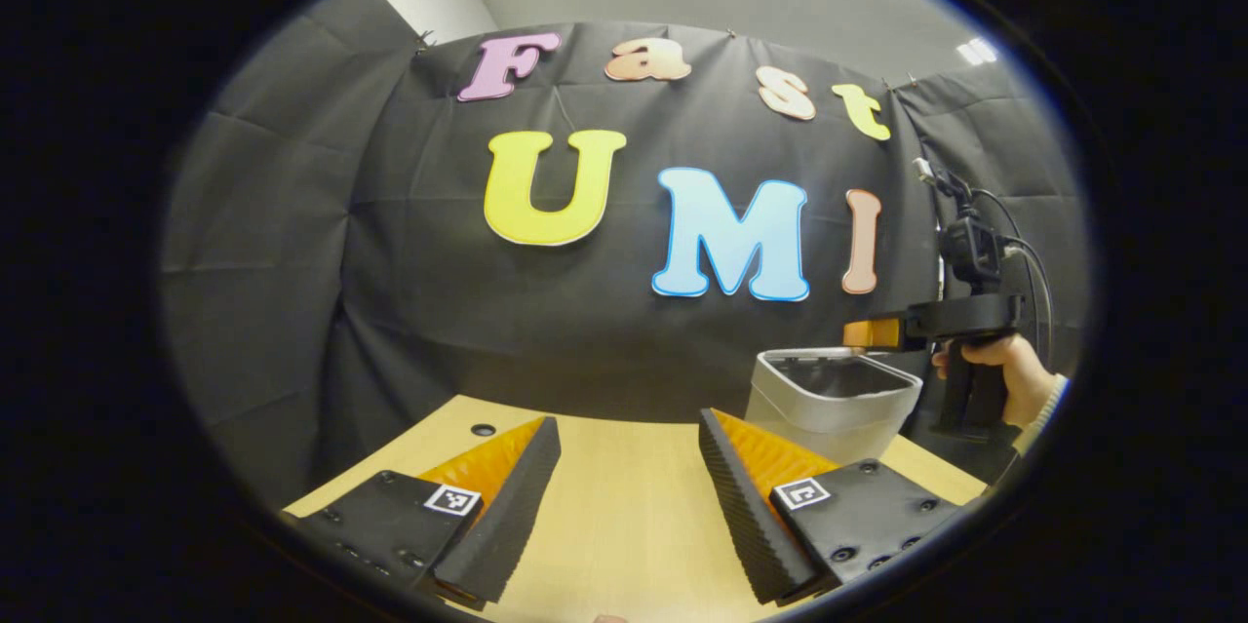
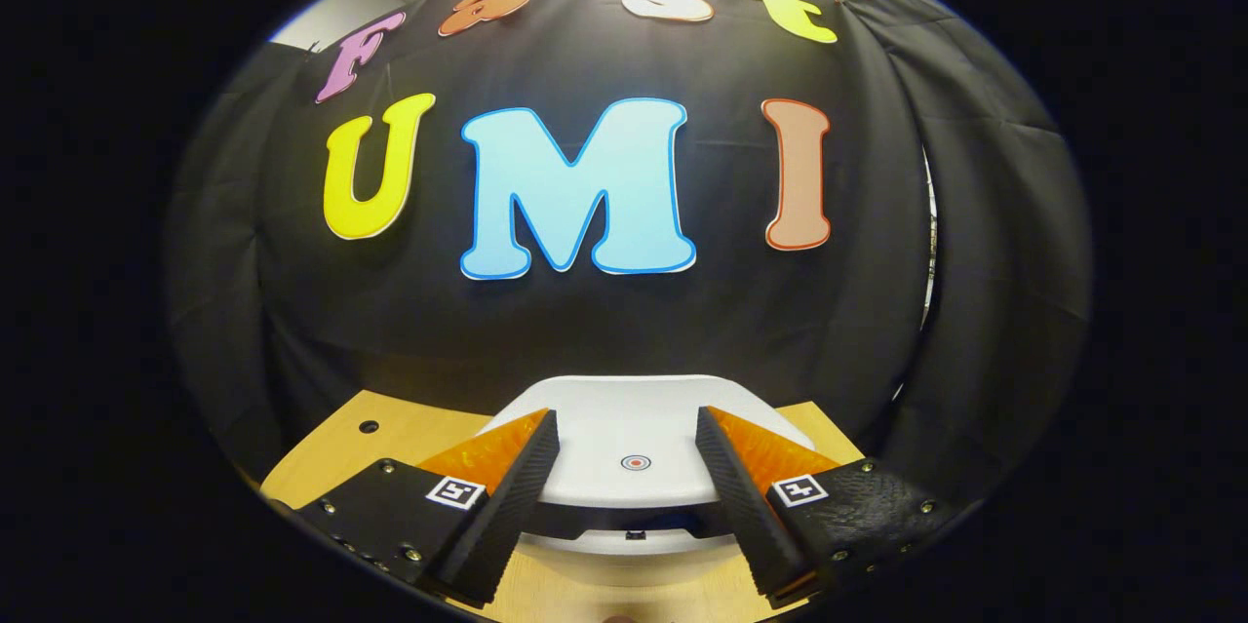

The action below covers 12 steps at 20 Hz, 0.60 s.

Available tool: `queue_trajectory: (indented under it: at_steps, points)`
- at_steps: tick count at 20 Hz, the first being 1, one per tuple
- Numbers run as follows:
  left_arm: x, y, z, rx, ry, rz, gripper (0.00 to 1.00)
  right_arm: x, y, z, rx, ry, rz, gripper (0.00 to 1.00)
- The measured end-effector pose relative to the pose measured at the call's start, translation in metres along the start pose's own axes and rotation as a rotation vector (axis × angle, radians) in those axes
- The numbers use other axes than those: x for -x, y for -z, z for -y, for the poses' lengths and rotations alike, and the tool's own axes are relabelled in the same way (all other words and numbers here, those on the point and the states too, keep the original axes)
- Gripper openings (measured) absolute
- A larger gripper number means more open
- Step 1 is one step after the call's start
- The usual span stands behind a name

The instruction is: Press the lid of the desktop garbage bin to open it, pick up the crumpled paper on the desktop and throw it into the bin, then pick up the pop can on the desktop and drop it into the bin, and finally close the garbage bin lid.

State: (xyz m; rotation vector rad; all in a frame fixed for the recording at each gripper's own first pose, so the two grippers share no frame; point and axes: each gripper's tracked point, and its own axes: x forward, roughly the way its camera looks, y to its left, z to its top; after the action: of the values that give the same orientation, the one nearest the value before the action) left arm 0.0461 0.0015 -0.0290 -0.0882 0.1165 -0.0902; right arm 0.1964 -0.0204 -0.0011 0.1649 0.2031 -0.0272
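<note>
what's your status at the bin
left gripper open, empty, over the desk. right gripper open, empty, poised above the bin lid. lid looks slightly ajar, not certain. nothing between gripper and lid.

Both views face booth wall, sharing bin [image 1: 829,399], right nearer

A pale wooden counter [image 1: 624,506] carries the things. On it stands the bin [image 1: 829,404], a light grey tub with rounded corners, near the counter's back edge and close to the black cloth wall. In the left gripper view its lid stands raised. In the right gripper view the white lid [image 2: 634,438] bears a small red ring mark. Left of the bin, a small dark hole [image 1: 483,429] sits in the counter near the same back edge.
</note>
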Motion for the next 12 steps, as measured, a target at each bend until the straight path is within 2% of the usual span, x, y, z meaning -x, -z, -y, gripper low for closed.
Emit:
queue_trajectory:
  at_steps: [12]
  points:
    - [-0.004,0.004,-0.006,0.001,-0.052,-0.01,0.96,-0.02,0.02,0.002,0.023,-0.017,0.063,0.92]
